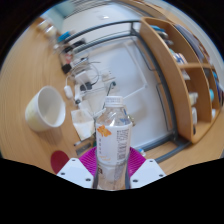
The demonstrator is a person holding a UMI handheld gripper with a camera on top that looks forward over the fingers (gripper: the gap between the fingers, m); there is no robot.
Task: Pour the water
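Clear plastic, the water bottle (113, 135) stands upright between the fingers of the claw (112, 163), its white cap on top and an orange patch of label on its side. The magenta pads (88, 160) press against its lower body from both sides, so the claw looks closed on it and carrying it. Beyond the bottle and off to one side, a cream cup (43, 107) rests on the wooden counter (25, 75), its mouth open and well apart from the bottle. Farther ahead lie a white board (125, 70) and a wooden shelf unit (180, 70).

As far as I can judge, the grasp is done but pouring has not begun: the bottle is upright and not over the cup. Whether the cap is loosened I cannot tell. What remains is bringing the bottle to the cup and tilting it.
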